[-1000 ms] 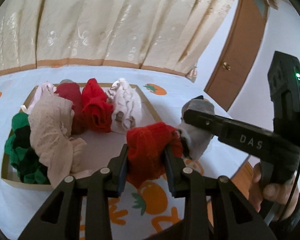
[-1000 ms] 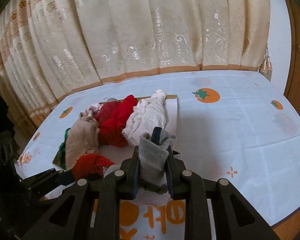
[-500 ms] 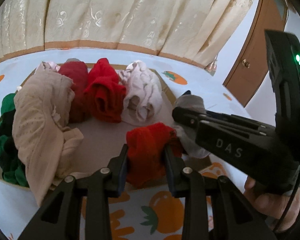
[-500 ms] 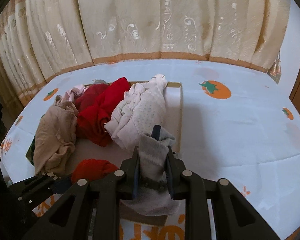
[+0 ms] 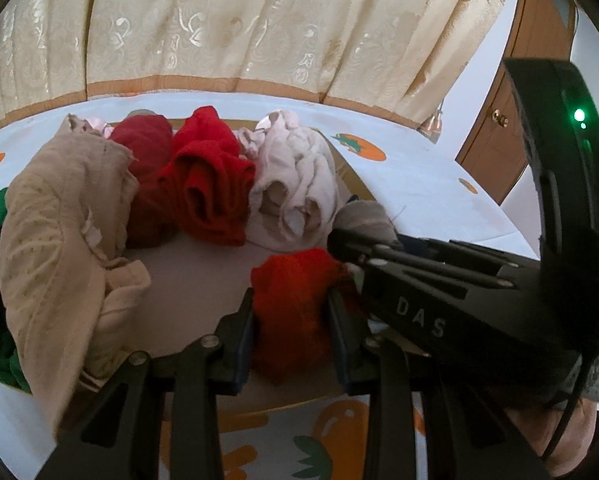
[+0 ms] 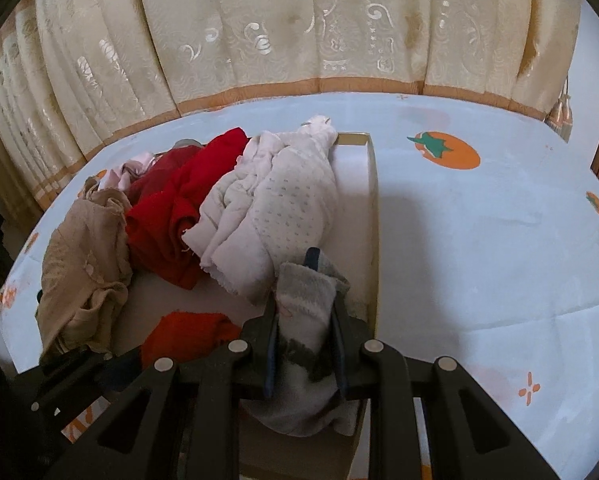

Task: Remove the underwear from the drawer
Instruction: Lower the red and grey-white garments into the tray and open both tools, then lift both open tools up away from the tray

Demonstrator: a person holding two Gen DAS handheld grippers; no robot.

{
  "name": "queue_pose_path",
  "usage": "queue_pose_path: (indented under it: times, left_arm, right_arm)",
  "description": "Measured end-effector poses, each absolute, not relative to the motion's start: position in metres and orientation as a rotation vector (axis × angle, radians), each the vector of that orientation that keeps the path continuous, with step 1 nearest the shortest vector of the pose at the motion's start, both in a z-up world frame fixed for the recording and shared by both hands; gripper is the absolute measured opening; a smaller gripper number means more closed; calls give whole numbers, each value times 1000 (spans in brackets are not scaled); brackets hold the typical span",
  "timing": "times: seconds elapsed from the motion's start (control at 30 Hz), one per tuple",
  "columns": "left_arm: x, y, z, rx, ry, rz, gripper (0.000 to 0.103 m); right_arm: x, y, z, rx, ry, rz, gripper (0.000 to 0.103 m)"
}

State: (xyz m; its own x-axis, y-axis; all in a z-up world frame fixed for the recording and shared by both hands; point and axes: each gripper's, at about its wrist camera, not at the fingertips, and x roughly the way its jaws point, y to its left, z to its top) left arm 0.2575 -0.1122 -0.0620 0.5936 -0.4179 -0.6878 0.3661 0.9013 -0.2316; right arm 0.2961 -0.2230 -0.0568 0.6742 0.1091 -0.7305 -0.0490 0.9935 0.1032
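The left gripper point(image 5: 290, 312) is clamping a red underwear bundle point(image 5: 295, 300) between its fingers, holding it over the near end of the drawer point(image 6: 373, 208). Just to its right, the right gripper point(image 6: 304, 344) is pinching a grey fuzzy piece point(image 6: 305, 308) near the drawer's right wall. Ahead of both tools, a white dotted garment point(image 6: 275, 204), red garments point(image 5: 207, 188) and a beige lace piece point(image 5: 59, 232) are lying inside the drawer, which is sitting on a persimmon-print tablecloth point(image 6: 479, 232).
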Motion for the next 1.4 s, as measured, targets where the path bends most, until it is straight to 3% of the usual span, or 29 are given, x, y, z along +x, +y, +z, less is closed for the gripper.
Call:
queue_pose_path:
  times: [0.2,0.33,0.47,0.57,0.6,0.63,0.73,0.87,0.93,1.13,1.4]
  left_arm:
    - [260,-113,-66,-41,801,-452,36]
    - [260,-112,-67,-28,796,-405,56]
    - [262,-110,-65,-36,820,-409,60]
    - [259,-111,-62,-33,839,-413,63]
    - [259,-112,-61,-28,841,-414,64]
    - [258,-112,-60,-21,844,-416,65]
    - [254,-114,-56,-7,843,-414,68]
    - [240,-113,-43,14,789,-405,91]
    - [230,-112,-34,51,738,-384,97]
    - [203,-111,-21,184,665,-340,99]
    - [184,-97,-26,164,674,-338,99]
  right_arm:
    - [294,-221,-57,69,800,73,26]
    - [291,-219,-58,60,775,71,28]
    - [290,-225,-57,111,759,71,31]
    - [283,-237,-49,233,701,110,50]
    - [279,-240,-44,259,665,116,64]
    - [275,-241,-41,270,639,122,71]
    - [261,-242,-24,294,566,131,71]
    - [246,-243,-9,341,533,141,71]
    - [238,-243,-6,364,527,150,71]
    - [212,-230,-3,399,527,186,71]
    - [188,-217,-9,423,521,194,71]
